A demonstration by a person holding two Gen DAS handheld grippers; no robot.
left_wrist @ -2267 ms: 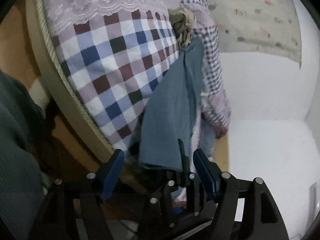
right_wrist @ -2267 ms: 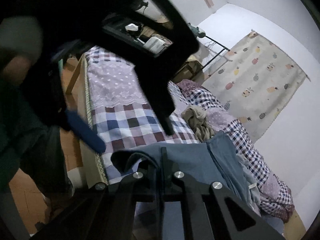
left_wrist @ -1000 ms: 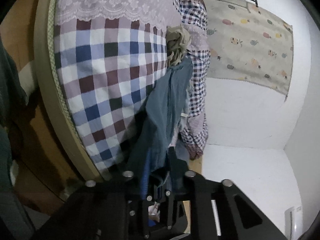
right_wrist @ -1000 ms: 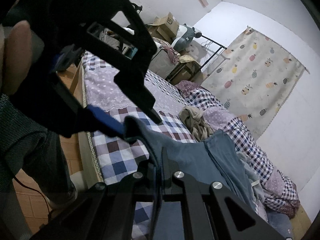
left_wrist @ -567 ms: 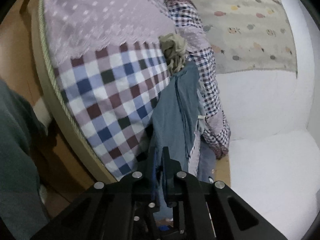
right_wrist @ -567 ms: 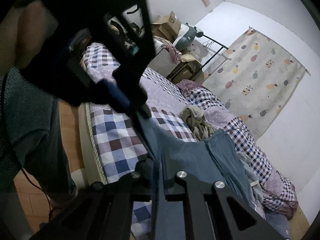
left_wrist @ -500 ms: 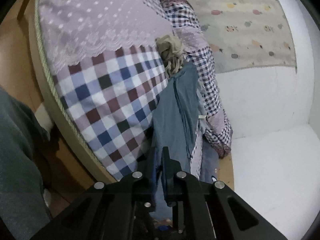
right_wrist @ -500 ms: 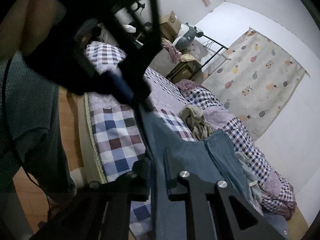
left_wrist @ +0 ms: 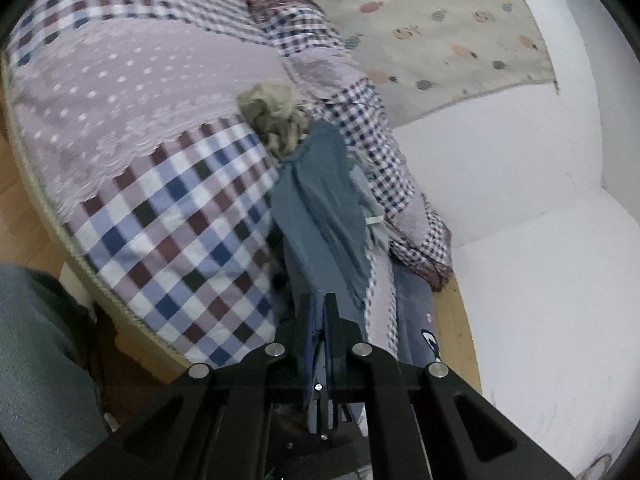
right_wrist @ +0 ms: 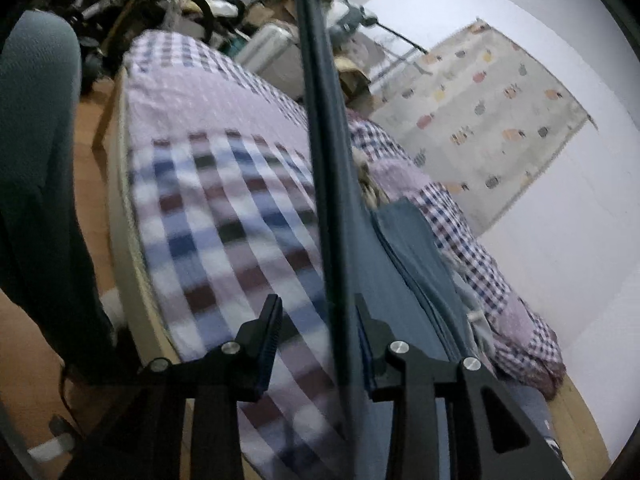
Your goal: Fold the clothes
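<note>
Blue-grey cotton, a soft wrinkled garment (left_wrist: 320, 216), runs from my left gripper (left_wrist: 319, 312) up and away across the bed. My left jaws are pressed together on its near edge, the cloth pinched between the blue pads, and the rest of it trails over the checked bedspread (left_wrist: 180, 232) of blue, maroon and white squares toward a crumpled beige garment (left_wrist: 276, 116) lying further up the bed. To the right of the blue-grey garment lies a bunched quilt in small navy-and-white check (left_wrist: 380, 152), and beyond that the white wall and a pale hanging cloth printed with small fruit shapes (left_wrist: 448, 36).

In the right wrist view the same blue-grey garment (right_wrist: 404, 248) rises as a taut dark band from low in the frame up to the top edge, while the rest of it lies flat on the bed further right. My right gripper (right_wrist: 316, 320) has just been opening; its jaws stand partly apart, the taut band passing between them close by the right finger, and the left pad is clear of the cloth. Wooden floor (right_wrist: 36, 368) shows at the left beside the bed.
</note>
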